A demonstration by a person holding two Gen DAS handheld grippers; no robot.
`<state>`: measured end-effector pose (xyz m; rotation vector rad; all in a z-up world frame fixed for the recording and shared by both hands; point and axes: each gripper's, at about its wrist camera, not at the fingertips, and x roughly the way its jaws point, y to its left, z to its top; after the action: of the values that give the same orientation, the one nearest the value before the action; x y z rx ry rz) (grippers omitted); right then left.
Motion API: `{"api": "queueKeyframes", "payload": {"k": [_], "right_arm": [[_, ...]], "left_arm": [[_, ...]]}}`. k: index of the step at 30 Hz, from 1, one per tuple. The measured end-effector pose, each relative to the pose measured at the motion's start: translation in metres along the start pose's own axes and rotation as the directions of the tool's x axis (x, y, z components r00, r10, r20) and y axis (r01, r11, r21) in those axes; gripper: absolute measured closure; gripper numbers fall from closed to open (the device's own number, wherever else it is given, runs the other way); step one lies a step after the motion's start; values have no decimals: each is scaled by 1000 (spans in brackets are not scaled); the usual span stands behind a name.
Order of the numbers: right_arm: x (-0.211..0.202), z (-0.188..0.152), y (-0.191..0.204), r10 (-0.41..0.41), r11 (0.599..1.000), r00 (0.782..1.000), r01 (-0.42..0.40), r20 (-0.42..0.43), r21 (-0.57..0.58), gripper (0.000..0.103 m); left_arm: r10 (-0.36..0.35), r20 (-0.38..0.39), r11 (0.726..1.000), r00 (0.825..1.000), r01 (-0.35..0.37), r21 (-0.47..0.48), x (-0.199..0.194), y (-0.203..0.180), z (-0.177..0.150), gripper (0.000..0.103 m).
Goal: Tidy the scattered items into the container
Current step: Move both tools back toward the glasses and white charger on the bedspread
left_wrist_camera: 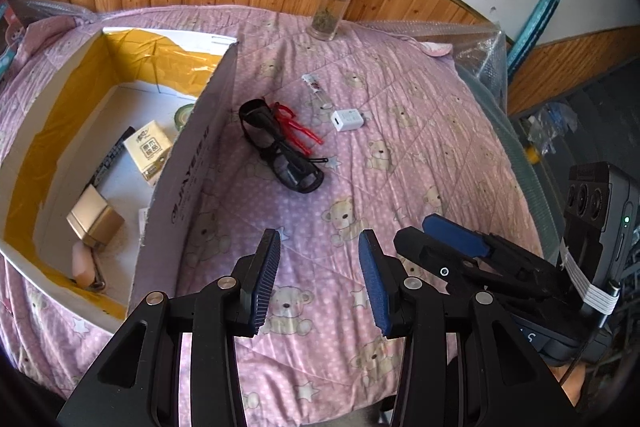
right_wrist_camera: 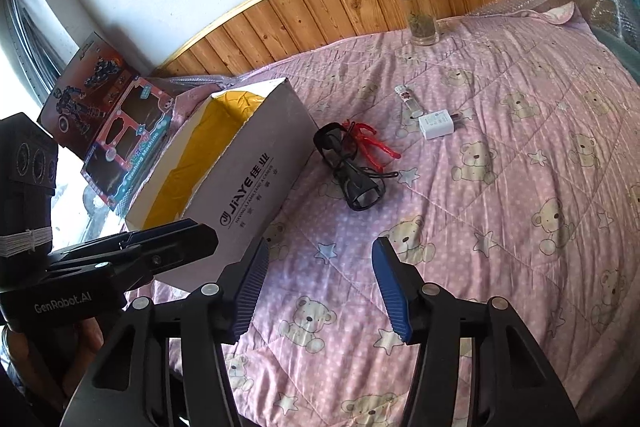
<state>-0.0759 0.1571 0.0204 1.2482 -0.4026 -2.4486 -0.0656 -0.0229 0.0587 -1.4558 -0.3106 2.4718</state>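
Left wrist view: both grippers' fingers apart and empty above black glasses (left_wrist_camera: 280,151) beside the cardboard box (left_wrist_camera: 188,163).

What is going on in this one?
A person holds two grippers over a pink bear-print quilt, tidying loose items into a cardboard box. The left gripper and right gripper are both open and empty. Black glasses, a red clip, a white charger and a glass jar remain outside.
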Motion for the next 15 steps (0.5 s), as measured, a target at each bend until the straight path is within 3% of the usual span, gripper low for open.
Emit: {"api": "queueKeyframes", "payload": {"k": [15], "right_arm": [[31, 44, -45, -92, 995, 995, 91, -27, -39, 48]], "left_arm": [[8, -100, 991, 995, -22, -132, 89, 6, 40, 59]]}}
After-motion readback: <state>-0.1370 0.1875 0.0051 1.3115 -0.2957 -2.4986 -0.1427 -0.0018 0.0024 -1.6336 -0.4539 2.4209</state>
